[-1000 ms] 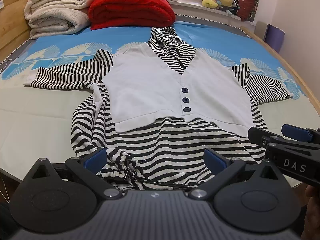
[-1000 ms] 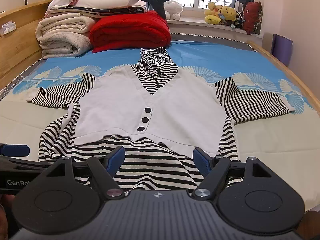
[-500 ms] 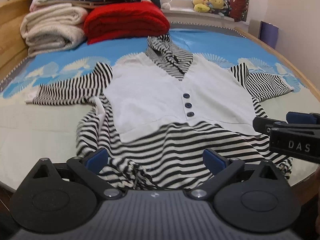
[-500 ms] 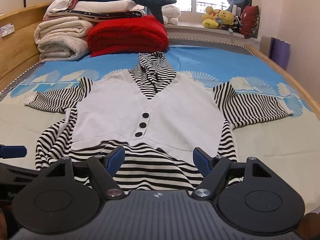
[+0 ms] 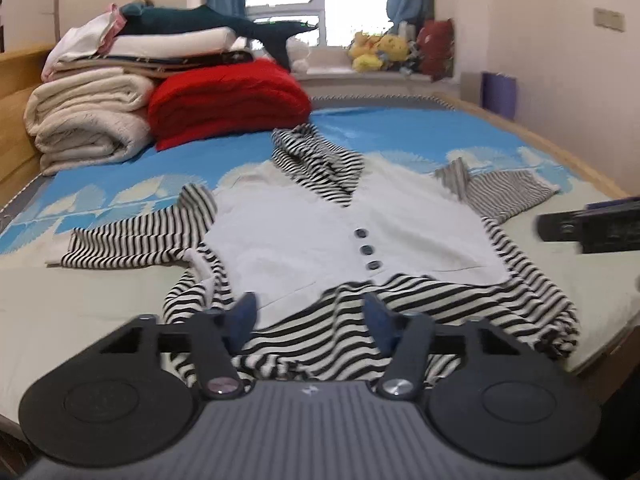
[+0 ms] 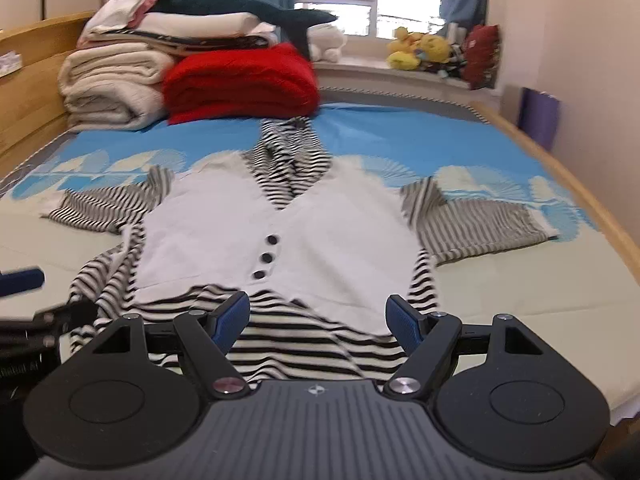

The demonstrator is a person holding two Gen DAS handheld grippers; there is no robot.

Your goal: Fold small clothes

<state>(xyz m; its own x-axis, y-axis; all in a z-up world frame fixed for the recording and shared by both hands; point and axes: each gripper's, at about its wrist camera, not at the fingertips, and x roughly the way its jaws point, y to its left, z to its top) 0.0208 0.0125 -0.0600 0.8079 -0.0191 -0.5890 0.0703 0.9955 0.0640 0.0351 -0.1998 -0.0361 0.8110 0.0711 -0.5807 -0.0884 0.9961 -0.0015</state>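
so the striped hooded top (image 5: 320, 220) is spread flat on the bed (image 5: 60, 300), hem right ahead of both claws; left claw (image 5: 312, 316) has just been closing, nothing pinched yet, right claw (image 6: 320, 316) wide open

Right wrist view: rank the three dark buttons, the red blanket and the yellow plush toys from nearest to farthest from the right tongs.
1. Three dark buttons, on the white vest panel, just ahead.
2. Red blanket, folded at the bed's far end, left.
3. Yellow plush toys, on the windowsill, far right.
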